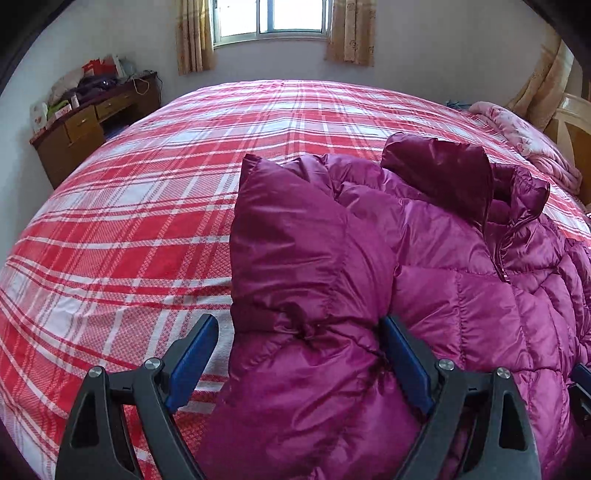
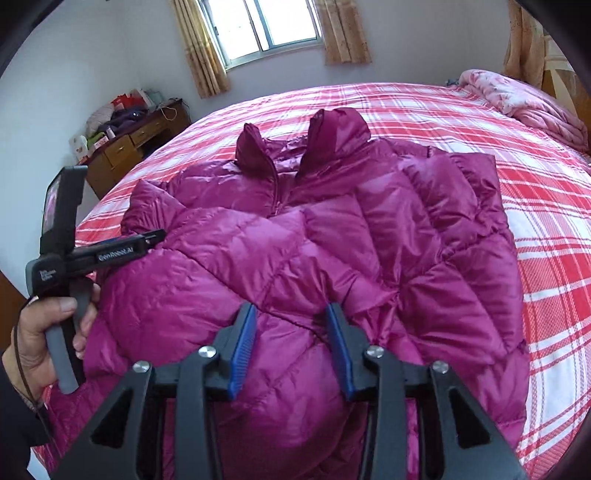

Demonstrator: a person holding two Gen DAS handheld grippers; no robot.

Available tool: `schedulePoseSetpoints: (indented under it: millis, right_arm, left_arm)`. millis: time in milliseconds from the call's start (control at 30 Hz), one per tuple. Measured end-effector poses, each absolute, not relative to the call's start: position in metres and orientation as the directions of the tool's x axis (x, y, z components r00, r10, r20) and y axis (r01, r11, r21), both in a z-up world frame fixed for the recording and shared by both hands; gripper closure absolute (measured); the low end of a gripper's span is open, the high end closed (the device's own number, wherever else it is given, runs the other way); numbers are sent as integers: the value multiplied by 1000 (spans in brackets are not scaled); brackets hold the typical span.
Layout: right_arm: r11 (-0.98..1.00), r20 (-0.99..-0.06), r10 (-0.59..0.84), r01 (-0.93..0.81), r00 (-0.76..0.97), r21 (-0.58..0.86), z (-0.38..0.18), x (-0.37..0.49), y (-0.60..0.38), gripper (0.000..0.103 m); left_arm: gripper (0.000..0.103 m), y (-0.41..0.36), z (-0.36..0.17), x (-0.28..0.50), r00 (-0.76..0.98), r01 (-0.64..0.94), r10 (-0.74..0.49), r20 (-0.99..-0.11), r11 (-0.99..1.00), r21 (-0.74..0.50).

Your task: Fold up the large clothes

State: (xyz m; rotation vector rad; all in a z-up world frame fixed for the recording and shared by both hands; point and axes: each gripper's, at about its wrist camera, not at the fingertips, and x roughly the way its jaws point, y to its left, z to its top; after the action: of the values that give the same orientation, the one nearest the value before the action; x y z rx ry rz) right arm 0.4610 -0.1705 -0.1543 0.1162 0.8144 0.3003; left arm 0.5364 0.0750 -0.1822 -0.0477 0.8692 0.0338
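- Left gripper (image 1: 299,360) gapes wide around my jacket's folded sleeve (image 1: 295,251), lower centre, not pinching.
- Right gripper (image 2: 291,349), part-open, hovers over jacket (image 2: 332,251) centre-frame on bed (image 2: 554,258).
- Advice: pinch near cuff.

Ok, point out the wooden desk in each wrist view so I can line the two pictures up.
Left wrist view: the wooden desk stands at the upper left, against the wall beside the bed.
Right wrist view: the wooden desk is also at the upper left, just above the black handheld device.
Shared landmark: the window at top centre, flanked by curtains.
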Motion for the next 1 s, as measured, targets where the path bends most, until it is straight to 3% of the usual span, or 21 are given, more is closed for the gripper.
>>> schedulePoseSetpoints:
  millis: [167, 1000]
  right_arm:
    - [959, -707, 282, -207, 648, 193, -160, 462, -167, 62]
    - [976, -729, 209, -183, 652, 116, -163, 466, -157, 62]
  left_arm:
    - [12, 80, -188, 537, 625, -58, -30, -780, 995, -85]
    - [5, 71, -192, 544, 603, -57, 17, -798, 998, -22]
